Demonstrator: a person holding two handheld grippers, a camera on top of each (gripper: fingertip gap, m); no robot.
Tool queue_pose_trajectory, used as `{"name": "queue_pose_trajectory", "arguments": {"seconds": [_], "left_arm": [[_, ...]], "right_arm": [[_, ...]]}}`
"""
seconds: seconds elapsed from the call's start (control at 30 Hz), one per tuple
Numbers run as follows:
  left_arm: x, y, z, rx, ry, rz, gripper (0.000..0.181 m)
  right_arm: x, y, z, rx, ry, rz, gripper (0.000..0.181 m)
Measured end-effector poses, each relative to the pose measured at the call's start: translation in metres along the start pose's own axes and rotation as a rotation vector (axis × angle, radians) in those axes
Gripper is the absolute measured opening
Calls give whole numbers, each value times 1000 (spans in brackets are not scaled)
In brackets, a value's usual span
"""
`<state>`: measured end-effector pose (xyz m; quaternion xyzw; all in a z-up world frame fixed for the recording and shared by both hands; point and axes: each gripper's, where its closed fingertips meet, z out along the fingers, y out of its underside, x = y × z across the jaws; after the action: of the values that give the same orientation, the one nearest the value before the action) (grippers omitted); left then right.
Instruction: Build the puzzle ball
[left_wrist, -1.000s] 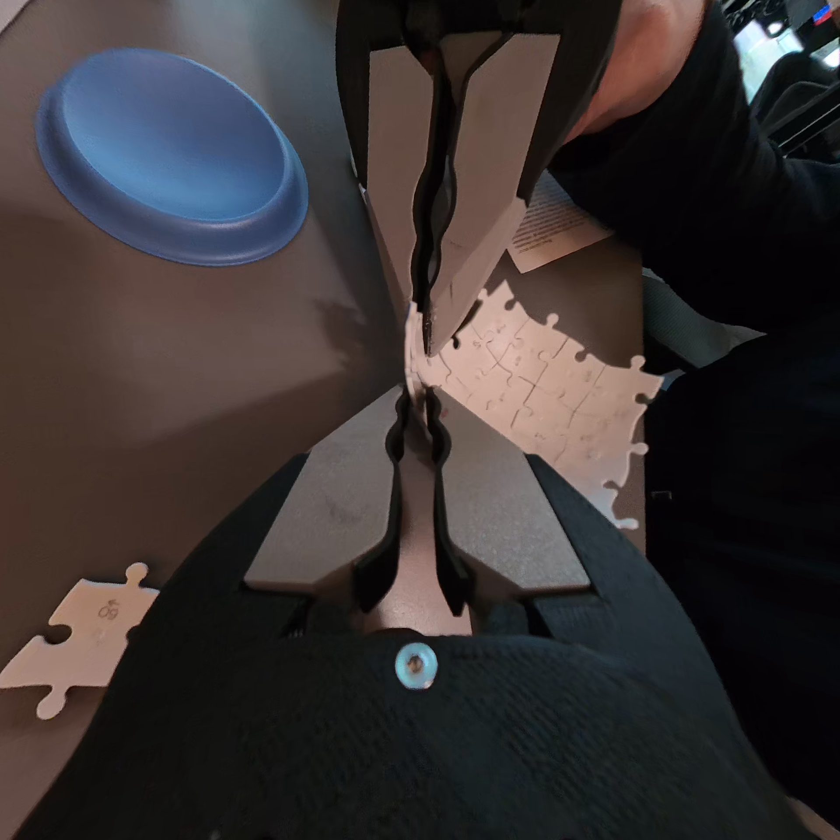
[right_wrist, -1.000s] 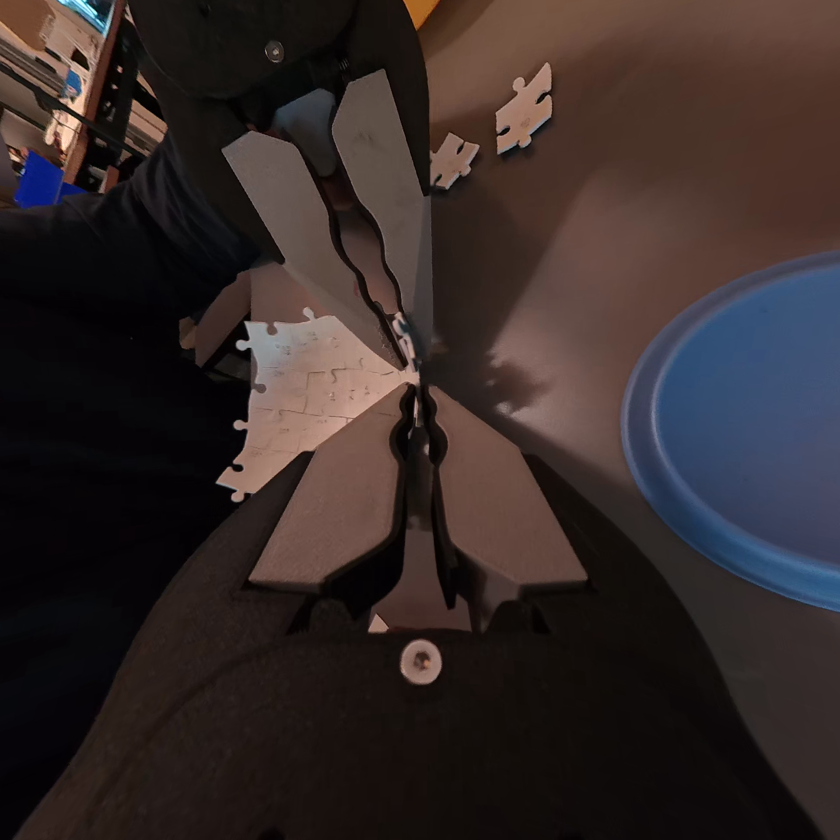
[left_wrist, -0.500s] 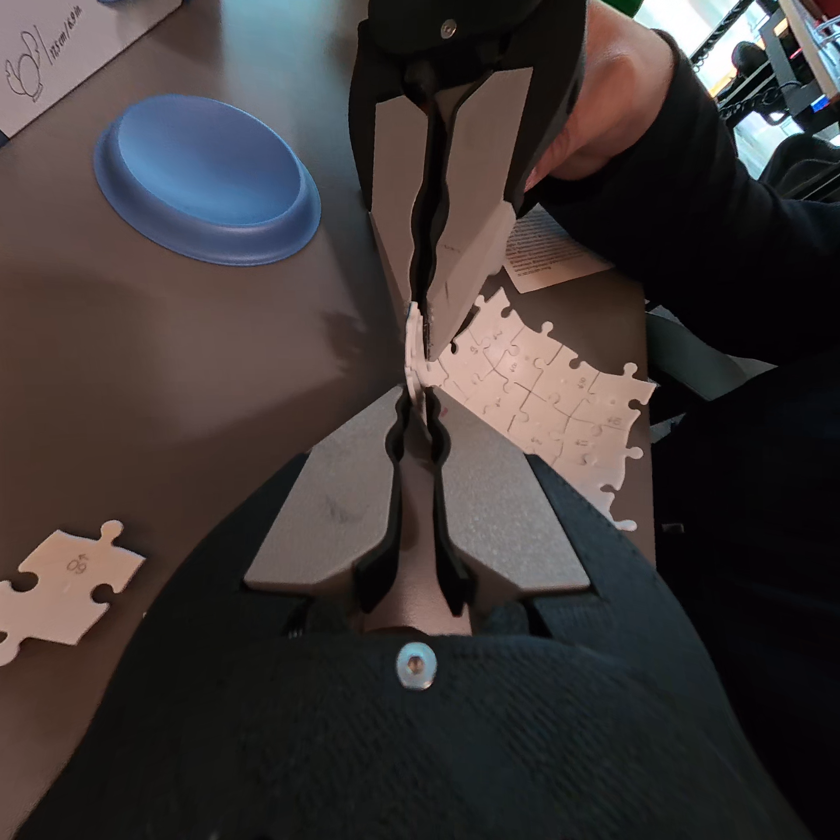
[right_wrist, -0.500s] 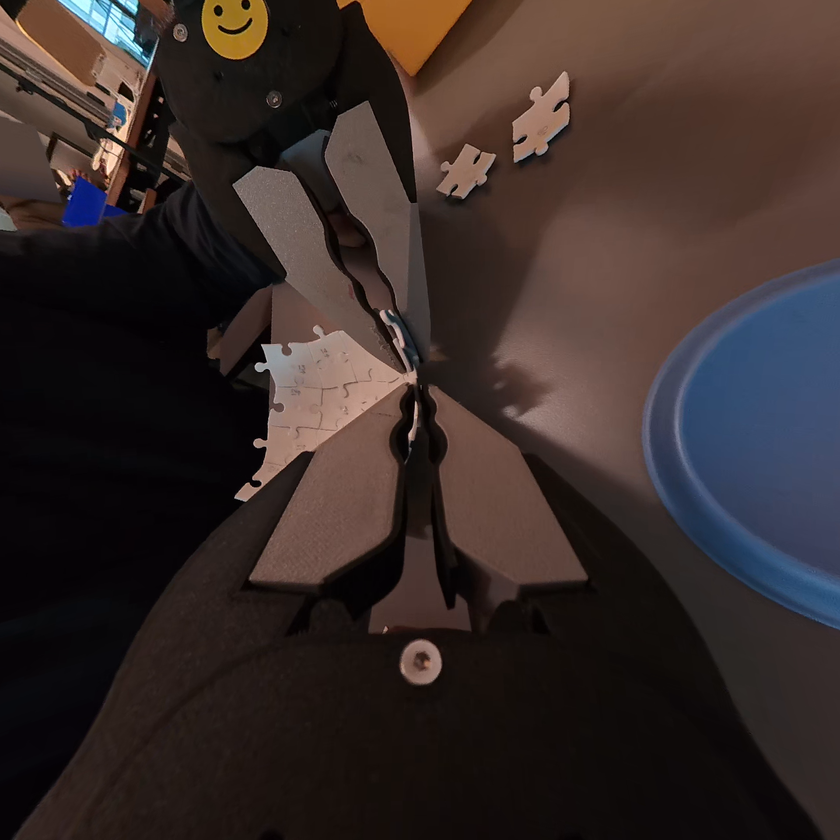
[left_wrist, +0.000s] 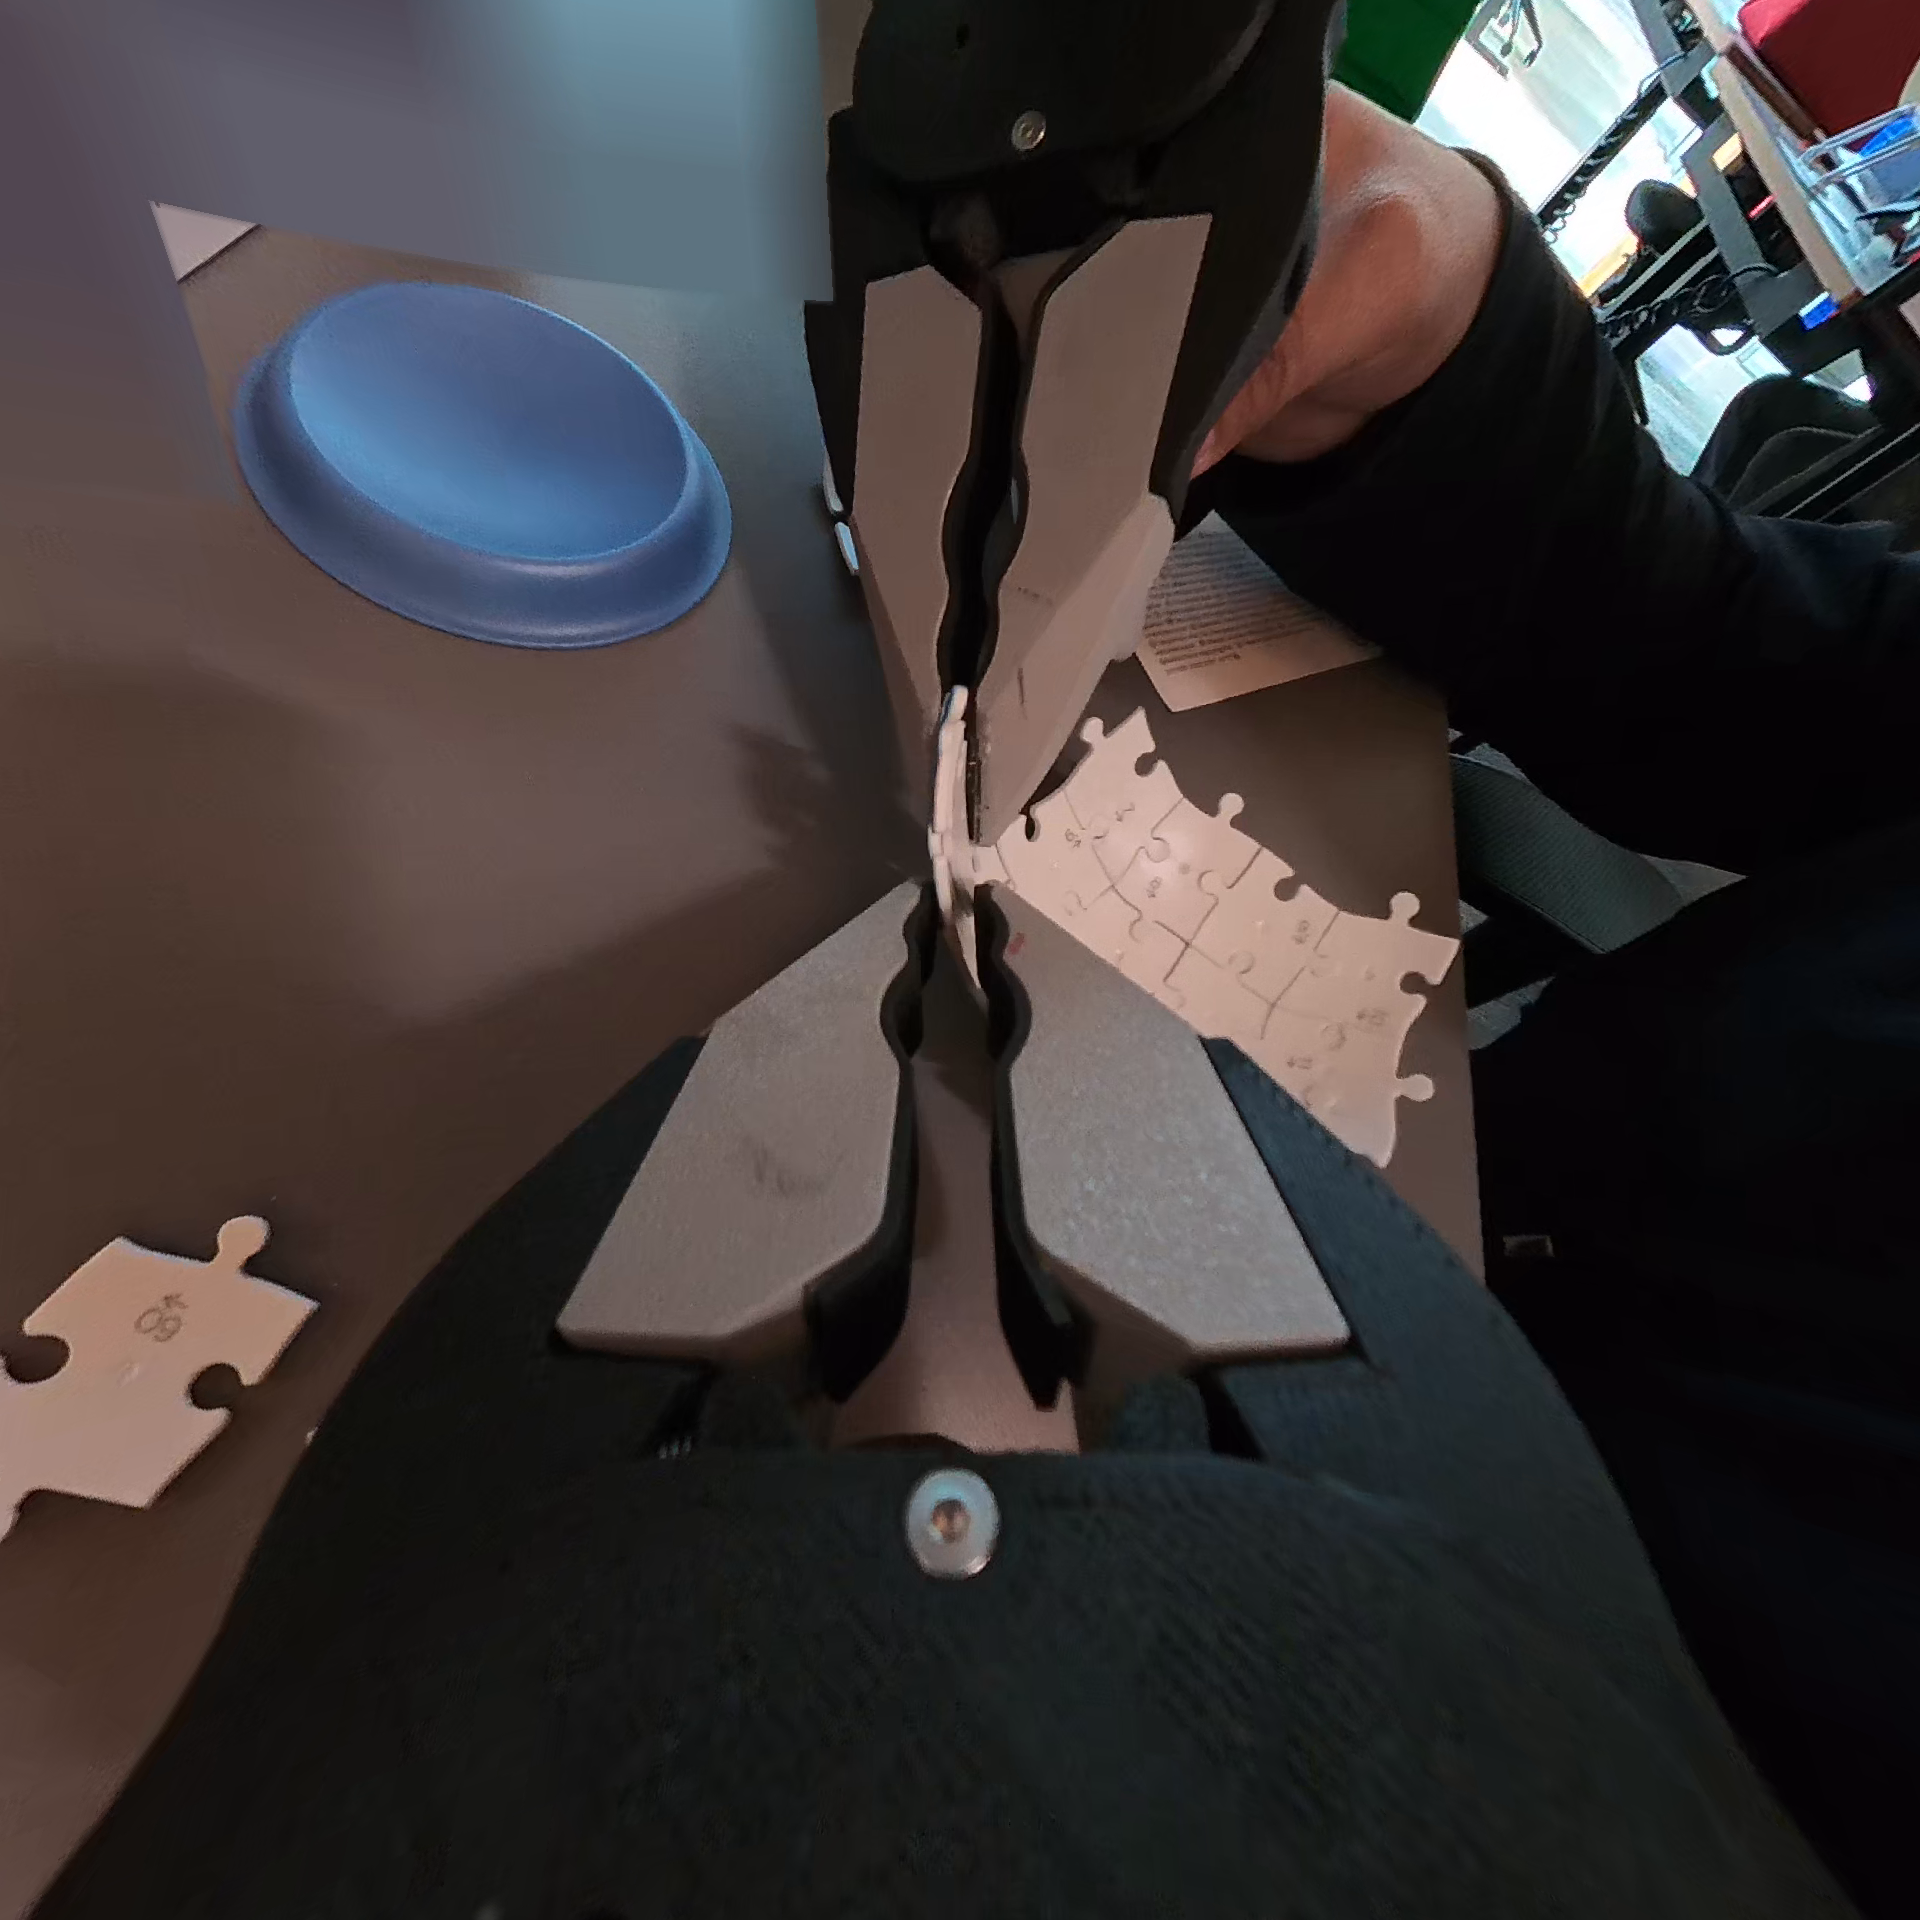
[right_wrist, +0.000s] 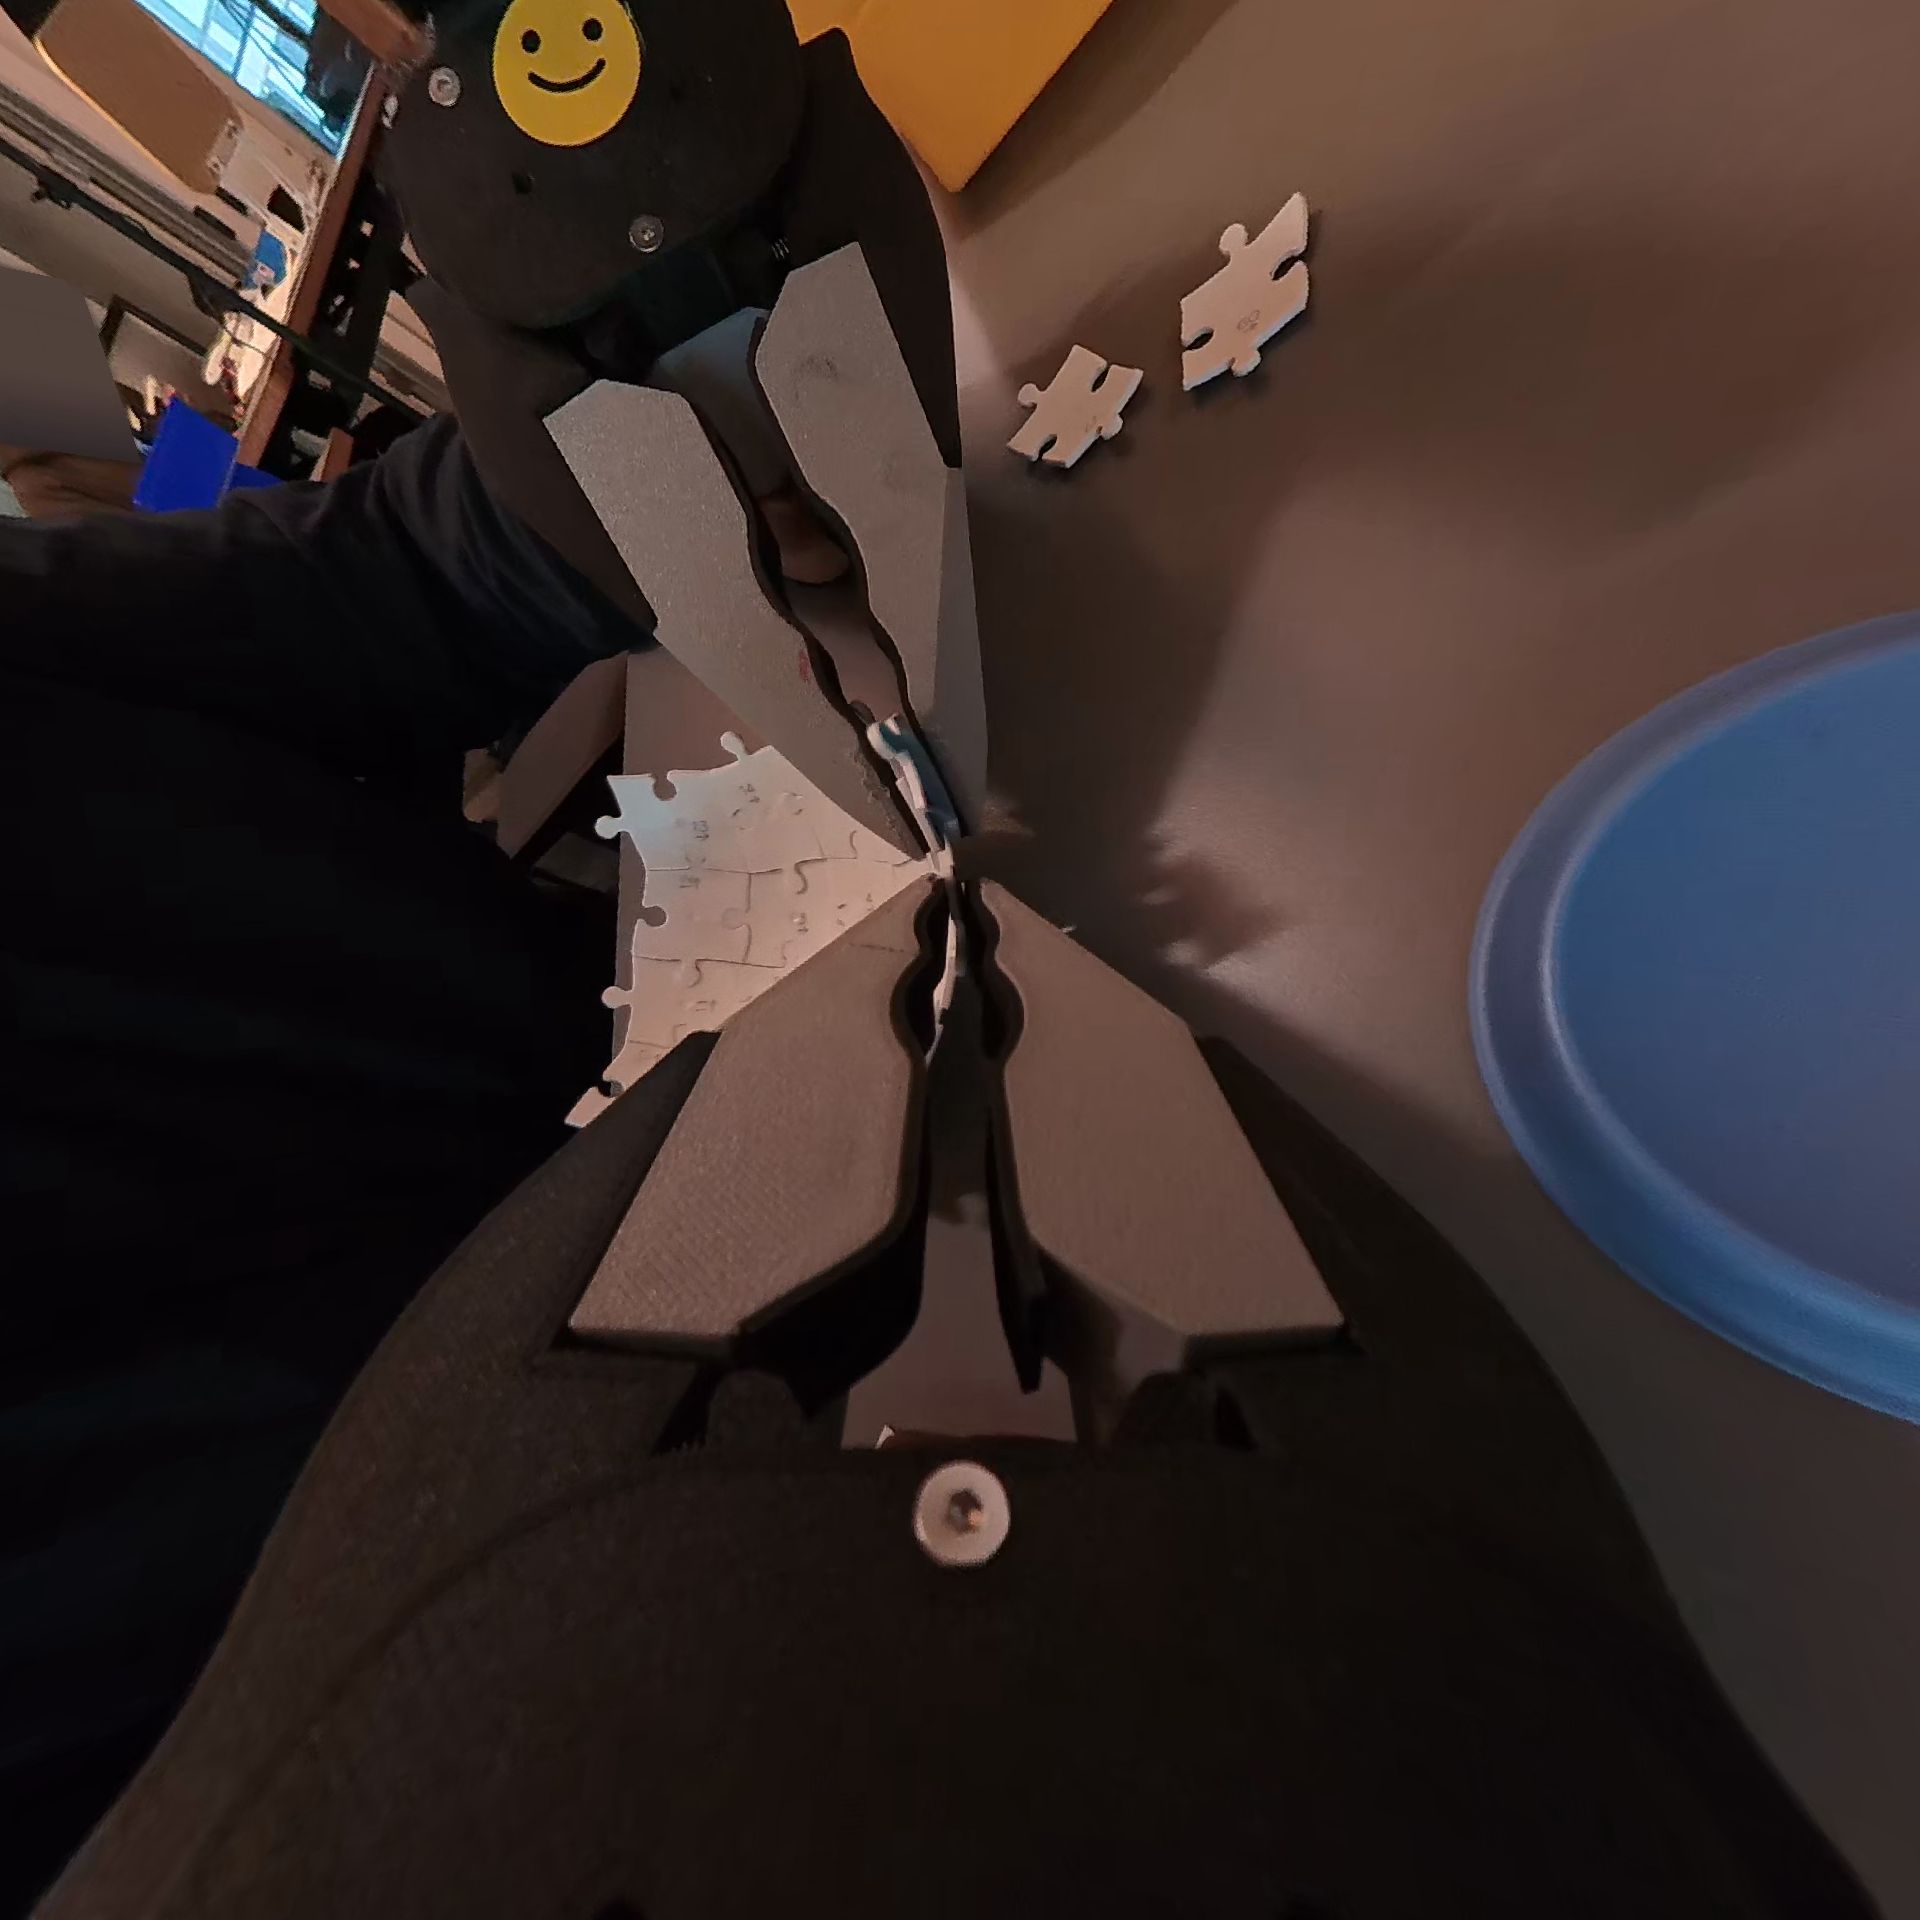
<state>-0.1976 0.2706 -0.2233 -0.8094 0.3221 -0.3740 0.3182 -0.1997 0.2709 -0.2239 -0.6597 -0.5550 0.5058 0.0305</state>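
Puzzle panel (left_wrist: 1226, 935) pinched by both hand-held grippers, blue dish (left_wrist: 478, 468) empty

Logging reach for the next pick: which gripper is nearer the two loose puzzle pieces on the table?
Left. The loose pieces lie just beside the left gripper; the right gripper points toward them from across the joined puzzle section.

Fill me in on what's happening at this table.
A person is building a puzzle ball with two handheld grippers. The left gripper and right gripper meet tip to tip, both shut on the edge of a curved white sheet of joined pieces, held above the dark table. Two loose pieces lie further out, and a blue dish sits nearby holding nothing.
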Motion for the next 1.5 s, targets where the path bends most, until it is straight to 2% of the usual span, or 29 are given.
{"name": "queue_pose_trajectory", "arguments": {"seconds": [0.33,0.5,0.8,1.17,1.3,1.5], "left_arm": [[2,-5,-3,43,15,1,6],[2,-4,-2,32,31,-17,14],[1,-7,0,43,22,-23,3],[2,-12,-3,76,13,-19,3],[5,-13,-4,81,33,-26,12],[1,-11,-6,78,7,-14,5]], "right_arm": [[-2,-2,-4,13,9,-23,0],[1,-4,-6,18,45,-47,0],[-2,-6,-5,14,65,-99,0],[-4,-7,-9,33,62,-101,0],[-3,-8,-11,40,74,-101,0],[-3,-9,-12,46,84,-111,0]]}}
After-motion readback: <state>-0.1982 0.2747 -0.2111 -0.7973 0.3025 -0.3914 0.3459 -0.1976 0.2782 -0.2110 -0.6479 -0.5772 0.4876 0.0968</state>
